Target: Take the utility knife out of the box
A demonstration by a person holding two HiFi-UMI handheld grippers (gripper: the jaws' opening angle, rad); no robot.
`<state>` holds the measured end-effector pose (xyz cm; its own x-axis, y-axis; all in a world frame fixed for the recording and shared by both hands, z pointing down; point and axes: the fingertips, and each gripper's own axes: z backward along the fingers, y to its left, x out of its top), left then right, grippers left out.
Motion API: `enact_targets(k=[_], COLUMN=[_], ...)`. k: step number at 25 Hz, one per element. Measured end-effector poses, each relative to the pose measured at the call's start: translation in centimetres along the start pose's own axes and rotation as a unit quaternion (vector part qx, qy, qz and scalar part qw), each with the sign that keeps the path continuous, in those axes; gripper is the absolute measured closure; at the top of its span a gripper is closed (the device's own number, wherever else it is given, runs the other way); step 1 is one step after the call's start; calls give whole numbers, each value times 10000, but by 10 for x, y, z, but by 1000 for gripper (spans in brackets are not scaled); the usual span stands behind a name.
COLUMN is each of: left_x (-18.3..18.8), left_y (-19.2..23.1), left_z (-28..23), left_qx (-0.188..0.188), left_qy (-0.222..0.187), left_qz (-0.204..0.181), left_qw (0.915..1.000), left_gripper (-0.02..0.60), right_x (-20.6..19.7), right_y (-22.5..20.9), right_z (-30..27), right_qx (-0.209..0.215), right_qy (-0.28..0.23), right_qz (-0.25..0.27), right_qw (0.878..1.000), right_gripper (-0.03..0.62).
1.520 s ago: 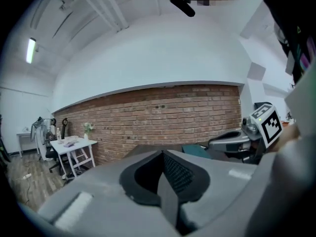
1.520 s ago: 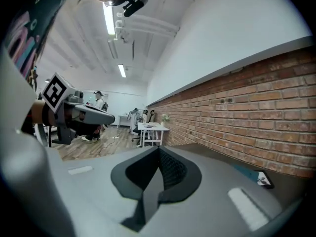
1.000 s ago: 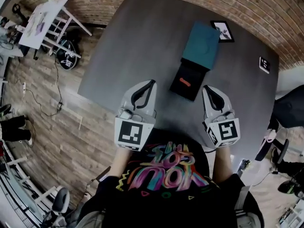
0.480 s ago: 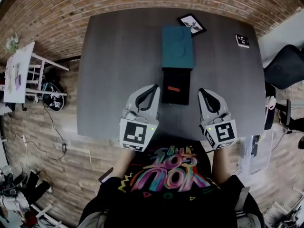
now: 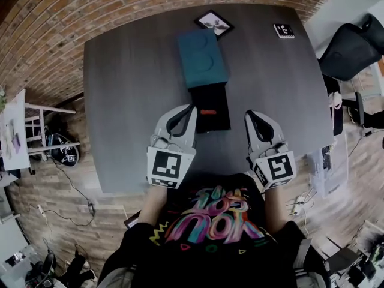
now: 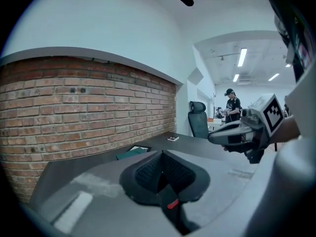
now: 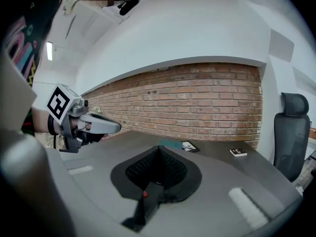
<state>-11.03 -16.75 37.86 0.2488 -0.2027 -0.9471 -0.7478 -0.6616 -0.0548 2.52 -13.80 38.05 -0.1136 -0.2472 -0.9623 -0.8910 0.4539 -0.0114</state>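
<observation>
An open black box (image 5: 213, 98) lies mid-table, and its teal lid (image 5: 201, 57) lies flat just beyond it. A small orange-red utility knife (image 5: 208, 111) rests inside the black part. My left gripper (image 5: 192, 107) is shut and empty, its tip right beside the box's left edge. My right gripper (image 5: 249, 113) is also shut and empty, a short way off to the right of the box. In the left gripper view the pads (image 6: 148, 169) meet, with the teal lid (image 6: 129, 154) beyond. In the right gripper view the pads (image 7: 170, 169) meet too.
A framed picture (image 5: 213, 22) and a small marker card (image 5: 284, 30) lie at the far edge of the grey table (image 5: 120, 101). A brick wall runs behind it. A black office chair (image 5: 348, 50) stands at the right, and a person (image 6: 231, 105) stands far off.
The head view has swung, so the table and box now lean the other way. Both grippers have shifted forward toward the box; the left tip has come close to its left edge. Both stay shut.
</observation>
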Motion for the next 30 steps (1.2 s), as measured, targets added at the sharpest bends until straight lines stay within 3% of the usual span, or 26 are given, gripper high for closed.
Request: enact_targets(k=[7,19,30], left_x=[-6,-36,-71], left_y=[-10,-31,-47], left_z=[-11,-34,-53], left_qx=[-176,-580,-1188], left_qy=[148,806,1436], left_qz=[-133,-673,-993], left_qw=[9996,9928,9774], left_gripper=[580,557,500], right_x=[-9,-19,-27], right_y=[1,4,5], right_z=[11,13,13], right_qx=[-57,46,5], right_qy=[47,-83,-197], right_qz=[-114,-325,-531], right_qw=[9999,9994,9984], right_gripper=[594,594,594])
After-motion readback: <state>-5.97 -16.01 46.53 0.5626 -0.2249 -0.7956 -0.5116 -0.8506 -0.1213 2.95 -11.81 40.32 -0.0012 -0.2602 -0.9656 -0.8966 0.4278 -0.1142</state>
